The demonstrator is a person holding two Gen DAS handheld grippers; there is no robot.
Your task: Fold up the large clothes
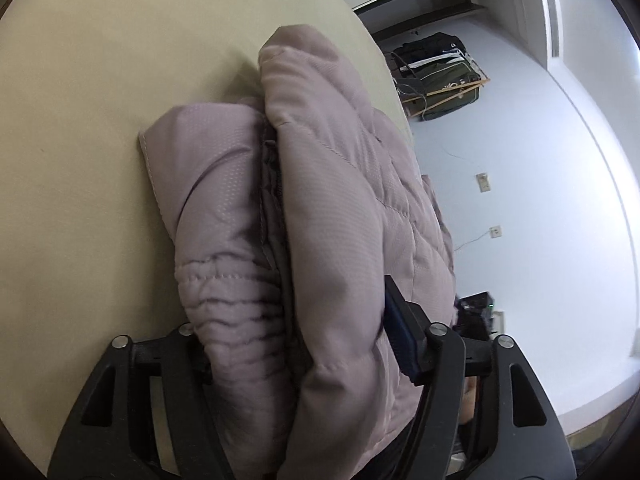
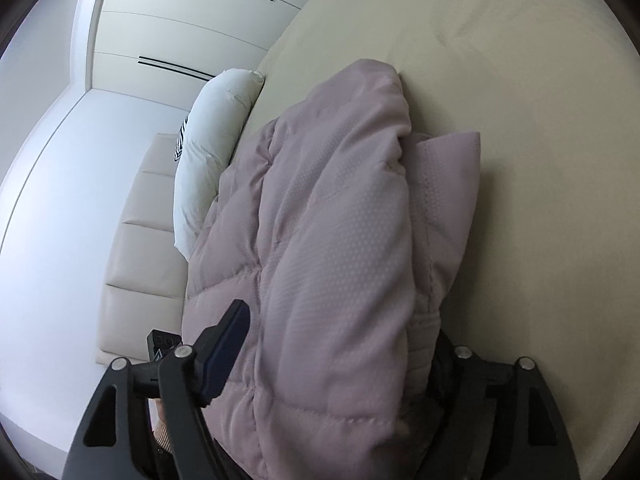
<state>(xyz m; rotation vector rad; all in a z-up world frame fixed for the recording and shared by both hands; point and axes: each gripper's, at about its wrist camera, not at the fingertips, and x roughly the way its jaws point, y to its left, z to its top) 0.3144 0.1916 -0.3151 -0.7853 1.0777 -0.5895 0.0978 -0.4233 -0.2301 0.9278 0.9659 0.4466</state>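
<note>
A puffy, quilted mauve jacket [image 1: 328,184] lies folded in a thick bundle on the beige bed sheet [image 1: 88,128], close to the bed's edge. My left gripper [image 1: 292,308] straddles the near end of the bundle with its jaws wide apart. Its blue right pad [image 1: 400,328] lies bare along the jacket's side, and cloth hides the left finger. In the right wrist view the same jacket [image 2: 340,220] fills the middle. My right gripper [image 2: 340,324] also stands wide around it, its blue left pad [image 2: 228,344] beside the fabric and its right finger hidden under the cloth.
A white pillow [image 2: 212,148] leans at the bed's edge beside a padded cream headboard [image 2: 140,248]. White wardrobe doors [image 2: 192,12] stand behind it. On the pale floor lie dark bags [image 1: 440,76] and cables. The sheet [image 2: 540,120] stretches on past the jacket.
</note>
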